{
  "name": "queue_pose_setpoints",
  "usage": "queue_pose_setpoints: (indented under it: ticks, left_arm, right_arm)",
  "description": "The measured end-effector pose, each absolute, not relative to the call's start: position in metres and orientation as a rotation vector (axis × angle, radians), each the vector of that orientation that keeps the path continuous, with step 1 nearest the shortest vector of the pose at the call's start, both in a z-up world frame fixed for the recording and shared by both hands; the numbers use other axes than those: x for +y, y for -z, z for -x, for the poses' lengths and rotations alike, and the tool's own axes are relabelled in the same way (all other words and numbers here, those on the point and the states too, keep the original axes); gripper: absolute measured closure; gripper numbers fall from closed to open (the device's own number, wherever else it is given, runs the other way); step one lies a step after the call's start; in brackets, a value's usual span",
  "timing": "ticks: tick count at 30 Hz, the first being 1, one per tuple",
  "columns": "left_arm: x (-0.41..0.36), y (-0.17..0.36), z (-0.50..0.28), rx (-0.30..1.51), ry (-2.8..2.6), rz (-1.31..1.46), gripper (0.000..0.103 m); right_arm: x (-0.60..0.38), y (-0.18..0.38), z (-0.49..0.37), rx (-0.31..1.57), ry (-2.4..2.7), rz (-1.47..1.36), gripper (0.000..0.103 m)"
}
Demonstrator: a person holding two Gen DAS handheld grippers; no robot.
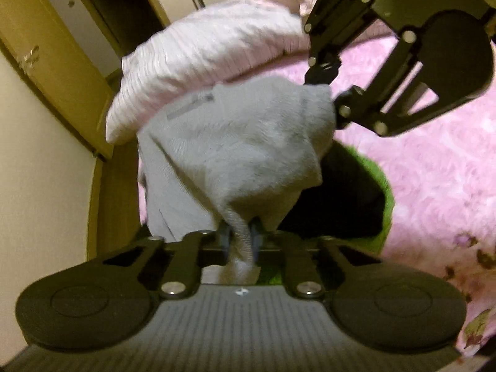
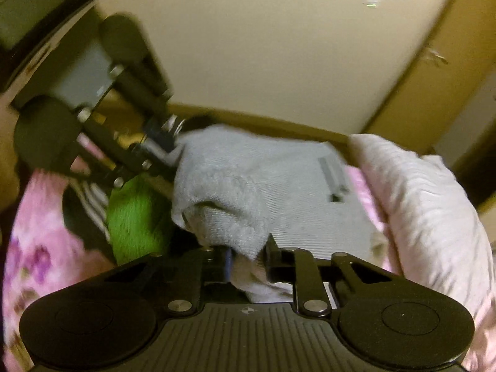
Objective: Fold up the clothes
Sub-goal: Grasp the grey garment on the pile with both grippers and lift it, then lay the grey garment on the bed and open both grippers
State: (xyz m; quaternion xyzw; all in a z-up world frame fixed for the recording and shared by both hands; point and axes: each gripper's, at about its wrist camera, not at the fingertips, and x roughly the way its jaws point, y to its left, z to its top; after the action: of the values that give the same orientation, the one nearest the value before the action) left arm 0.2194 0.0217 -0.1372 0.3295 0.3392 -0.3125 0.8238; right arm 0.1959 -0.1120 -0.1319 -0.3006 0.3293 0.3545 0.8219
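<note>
between our two grippers hangs the grey garment (image 1: 235,142), above the pink bedspread (image 1: 434,186), near the pale pink pillow (image 1: 201,52). left gripper (image 1: 243,241) is clamped on a bunched edge; right gripper (image 2: 245,263) pinches another edge. we judge it soft, light, floppy and fleecy; edges and corners look the best holds.
</note>
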Motion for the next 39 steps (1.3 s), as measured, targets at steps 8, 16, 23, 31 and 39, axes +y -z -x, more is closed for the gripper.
queue_pose_setpoints:
  ticks: [8,16,23,31,39]
  left_arm:
    - [-0.039,0.048,-0.157,0.556,0.734,-0.68,0.099]
    - [-0.175,0.005,-0.006,0.457,0.913,-0.662,0.1]
    - [-0.321,0.047,0.102,0.656,1.212,-0.508,0.074]
    - [-0.362,0.112,0.159,0.717,1.316,-0.767,0.061]
    - [-0.366,0.162,0.132,0.771,1.348,-0.862,0.047]
  right_arm:
    - [-0.209,0.039,-0.134,0.623,-0.591,0.35,0.096]
    - [-0.363,0.005,0.051,0.641,-0.403,0.096,0.096]
    - [-0.53,0.062,0.21,0.875,0.077,-0.088,0.09]
    - [-0.586,0.089,0.298,0.904,0.295,-0.18,0.053]
    - [-0.545,0.14,0.306,1.034,0.299,-0.216,0.048]
